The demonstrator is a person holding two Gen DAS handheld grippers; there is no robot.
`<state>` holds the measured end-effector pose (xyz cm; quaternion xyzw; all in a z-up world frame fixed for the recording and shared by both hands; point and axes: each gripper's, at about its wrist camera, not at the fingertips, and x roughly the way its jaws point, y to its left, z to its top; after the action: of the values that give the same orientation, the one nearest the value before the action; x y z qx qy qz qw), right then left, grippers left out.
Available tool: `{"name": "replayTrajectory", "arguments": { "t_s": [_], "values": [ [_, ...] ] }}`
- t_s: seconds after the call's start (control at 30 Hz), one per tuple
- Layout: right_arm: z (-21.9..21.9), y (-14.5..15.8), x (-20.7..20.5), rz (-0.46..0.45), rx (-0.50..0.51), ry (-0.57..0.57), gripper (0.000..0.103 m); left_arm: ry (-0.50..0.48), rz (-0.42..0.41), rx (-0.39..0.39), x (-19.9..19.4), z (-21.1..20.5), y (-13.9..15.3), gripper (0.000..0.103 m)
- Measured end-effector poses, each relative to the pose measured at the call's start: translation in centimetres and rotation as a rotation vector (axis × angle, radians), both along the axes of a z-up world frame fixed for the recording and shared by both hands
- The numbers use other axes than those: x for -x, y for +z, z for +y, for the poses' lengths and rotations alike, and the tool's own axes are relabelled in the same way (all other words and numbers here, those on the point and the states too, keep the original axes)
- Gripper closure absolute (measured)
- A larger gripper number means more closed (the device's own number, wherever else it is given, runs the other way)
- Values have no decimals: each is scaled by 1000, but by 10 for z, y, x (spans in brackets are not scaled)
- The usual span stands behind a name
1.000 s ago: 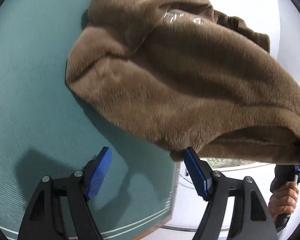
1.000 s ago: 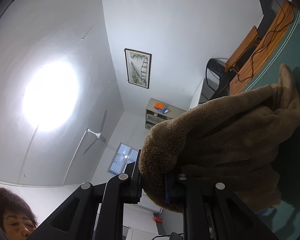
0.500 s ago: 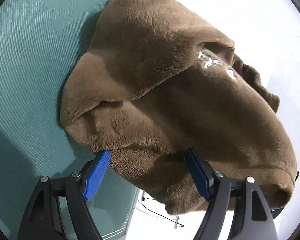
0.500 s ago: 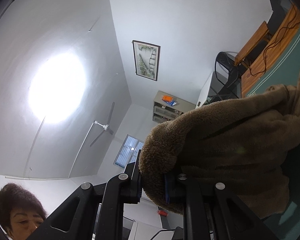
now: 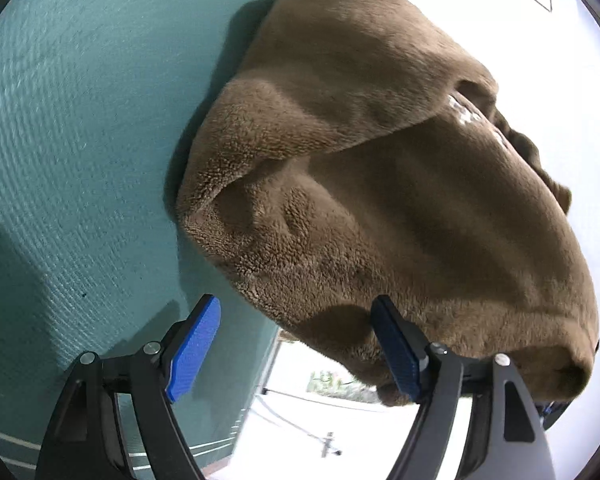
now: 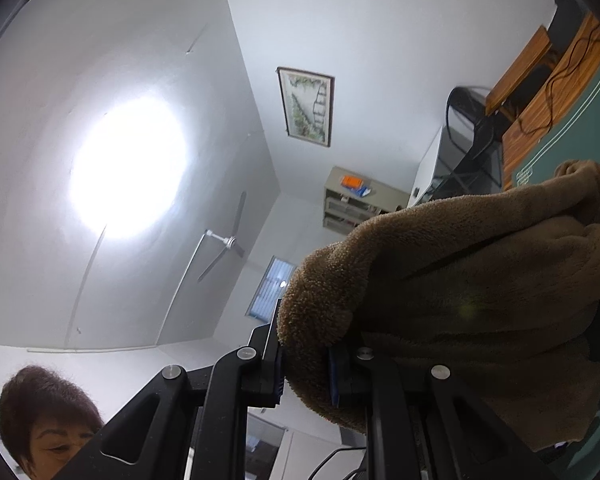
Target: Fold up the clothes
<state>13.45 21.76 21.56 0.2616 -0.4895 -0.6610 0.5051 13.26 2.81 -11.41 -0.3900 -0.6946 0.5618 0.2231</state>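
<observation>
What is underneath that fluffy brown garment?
The brown garment lies partly on a teal table; its near end hangs from the right claw. Whatever lies beneath its resting part is covered.

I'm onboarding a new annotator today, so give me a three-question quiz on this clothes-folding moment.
1. True or false: the right gripper is shut on the brown fleece garment.
2. The left gripper is: A) clamped on fleece, B) open with nothing between its pads, C) out of view.
3. Fill in: the garment's far end rests on the ____-coloured table.

Key: 1 true; 2 B; 3 teal (green).
</observation>
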Motion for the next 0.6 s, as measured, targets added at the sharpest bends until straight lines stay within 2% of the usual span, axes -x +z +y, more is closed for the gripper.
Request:
{"name": "replayTrajectory", "arguments": {
  "t_s": [0.27,0.43,0.6],
  "values": [
    [-5,-7,-4,-10,20,40,84,53,-37,-253,12,13,-5,19],
    [4,-8,-6,-16,30,25,84,32,-39,-291,13,22,1,17],
    [12,-11,-8,-28,40,16,84,13,-66,-257,13,33,-2,16]
  ]
}}
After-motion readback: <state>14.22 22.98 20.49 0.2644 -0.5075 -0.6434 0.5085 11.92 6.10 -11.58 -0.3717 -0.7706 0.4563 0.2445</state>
